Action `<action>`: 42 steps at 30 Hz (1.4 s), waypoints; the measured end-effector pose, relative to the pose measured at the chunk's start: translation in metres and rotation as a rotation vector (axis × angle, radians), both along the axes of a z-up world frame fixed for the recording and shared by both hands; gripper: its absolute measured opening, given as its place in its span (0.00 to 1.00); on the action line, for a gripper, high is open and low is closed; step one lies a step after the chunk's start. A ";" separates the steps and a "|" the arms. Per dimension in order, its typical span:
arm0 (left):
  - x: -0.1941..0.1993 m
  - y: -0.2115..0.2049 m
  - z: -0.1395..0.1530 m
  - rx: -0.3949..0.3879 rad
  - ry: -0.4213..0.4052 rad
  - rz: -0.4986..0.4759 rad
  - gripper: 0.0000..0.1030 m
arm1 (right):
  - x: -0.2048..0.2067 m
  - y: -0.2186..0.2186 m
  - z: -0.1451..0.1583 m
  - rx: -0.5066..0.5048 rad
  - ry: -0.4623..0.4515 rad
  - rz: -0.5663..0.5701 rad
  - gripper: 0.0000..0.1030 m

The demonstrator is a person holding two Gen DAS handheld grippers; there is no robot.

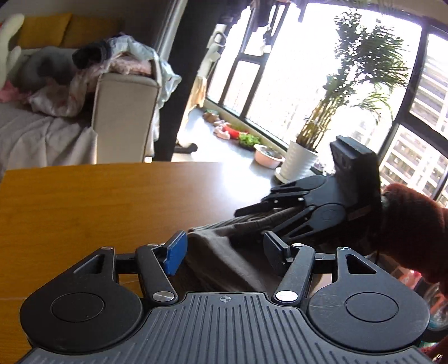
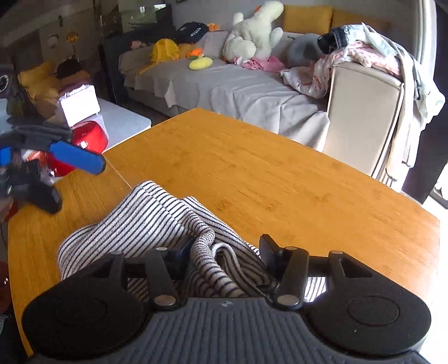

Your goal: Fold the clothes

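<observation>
Right wrist: one striped garment (image 2: pixel 156 221), one table (image 2: pixel 280 179)

Bright daylight through tall dark-framed windows (image 1: pixel 280 70). Beside them, a potted palm (image 1: pixel 350 92) in a white ribbed pot. Left of the windows, a beige sofa (image 2: pixel 238 92) under yellow cushions (image 2: pixel 308 16), with a white plush toy (image 2: pixel 254 30).

1 striped garment (image 2: pixel 156 221), 2 tongs (image 1: pixel 224 252) (image 2: pixel 224 256), 1 table (image 2: pixel 280 179), 1 sofa (image 2: pixel 238 92)
</observation>
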State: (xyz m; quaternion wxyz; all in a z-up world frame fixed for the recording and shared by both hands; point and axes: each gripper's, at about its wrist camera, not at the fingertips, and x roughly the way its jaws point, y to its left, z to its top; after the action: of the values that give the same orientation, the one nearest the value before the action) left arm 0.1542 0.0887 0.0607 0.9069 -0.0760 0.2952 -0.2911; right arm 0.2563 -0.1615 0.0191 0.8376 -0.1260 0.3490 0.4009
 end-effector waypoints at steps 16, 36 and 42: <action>0.044 -0.056 -0.054 0.193 0.089 -0.018 0.64 | -0.030 -0.043 -0.008 -0.001 -0.177 -0.296 0.30; 0.113 -0.052 -0.071 0.152 0.123 -0.071 0.91 | -0.113 -0.118 -0.033 0.481 0.416 -0.513 0.77; 0.115 -0.041 -0.074 0.128 0.196 -0.014 0.90 | -0.078 -0.113 -0.067 0.611 0.583 -0.591 0.57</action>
State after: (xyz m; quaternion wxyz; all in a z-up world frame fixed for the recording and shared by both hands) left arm 0.2692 0.0479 -0.0129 0.8746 -0.0438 0.4008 -0.2693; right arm 0.1784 -0.2749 -0.0480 0.7817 0.3453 0.4556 0.2494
